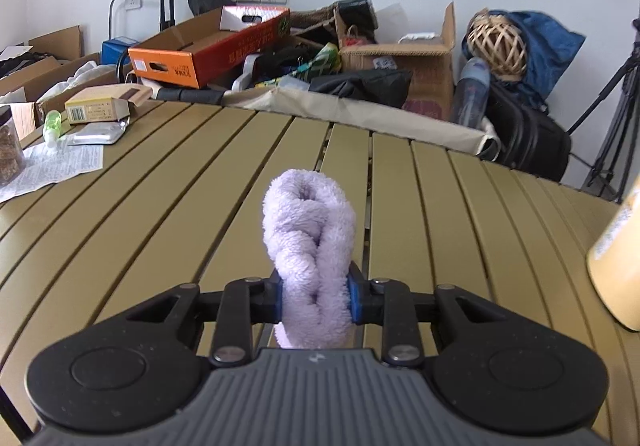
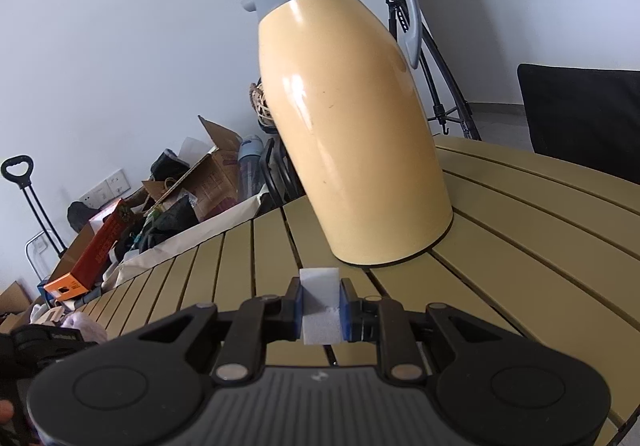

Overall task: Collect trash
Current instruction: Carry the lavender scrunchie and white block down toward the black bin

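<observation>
Left wrist view: a twisted roll of fluffy lilac terry cloth [image 1: 309, 242] is clamped between the blue pads of the left gripper [image 1: 316, 296], lifted above the olive slatted table [image 1: 160, 182]. It looks soft and light — squashy, so a pinch around the middle, as it's taken now, seems right, and nothing fragile about it. The jaws are closed most of the way, pressing into the pile. In the right wrist view a small white foam block [image 2: 320, 310] is pinched between the narrowly set pads of the right gripper [image 2: 320, 312] — probably feather-light and easily crushed. It's held just in front of a tall cream plastic thermos jug with a grey handle [image 2: 352, 118], not touching it as far as can be told.
</observation>
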A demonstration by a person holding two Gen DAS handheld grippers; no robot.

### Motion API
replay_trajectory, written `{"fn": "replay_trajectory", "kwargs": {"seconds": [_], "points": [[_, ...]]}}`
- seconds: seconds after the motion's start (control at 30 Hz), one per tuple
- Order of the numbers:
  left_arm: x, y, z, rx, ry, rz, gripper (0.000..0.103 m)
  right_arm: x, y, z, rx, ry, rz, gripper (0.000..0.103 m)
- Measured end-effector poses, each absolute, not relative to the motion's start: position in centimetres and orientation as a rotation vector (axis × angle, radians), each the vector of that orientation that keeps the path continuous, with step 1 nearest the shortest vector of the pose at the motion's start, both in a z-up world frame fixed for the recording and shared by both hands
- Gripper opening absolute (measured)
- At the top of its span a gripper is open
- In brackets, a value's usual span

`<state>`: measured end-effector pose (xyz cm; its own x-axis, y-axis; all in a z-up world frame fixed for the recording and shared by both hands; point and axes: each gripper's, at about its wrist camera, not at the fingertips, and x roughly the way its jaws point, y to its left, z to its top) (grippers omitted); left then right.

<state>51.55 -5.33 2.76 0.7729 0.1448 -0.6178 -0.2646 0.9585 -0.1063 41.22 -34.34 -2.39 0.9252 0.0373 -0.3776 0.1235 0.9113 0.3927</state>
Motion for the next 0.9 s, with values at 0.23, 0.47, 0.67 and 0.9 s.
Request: {"fn": "replay_trajectory", "kwargs": {"seconds": [0.23, 0.47, 0.67, 0.9], "points": [[46.6, -4.6, 5.8, -0.201, 0.615, 0.18, 0.029, 39.5, -32.4, -2.2, 0.38, 0.387, 0.013, 0.017], [41.2, -4.6, 7.7, -0.148, 0.588, 0.126, 0.029, 36.5, -29.6, -1.4, 0.296, 0.362, 0.073, 0.017], [36.3, -4.4, 8.2, -0.125, 0.561, 0.106, 0.029, 33.1, -27.7, -1.5, 0.281, 0.339, 0.116, 0.017], [31.5, -3.9, 8.0, -0.125, 0.544, 0.087, 0.029, 28.6, -25.3, -2.1, 0.242, 0.318, 0.186, 0.017]]}}
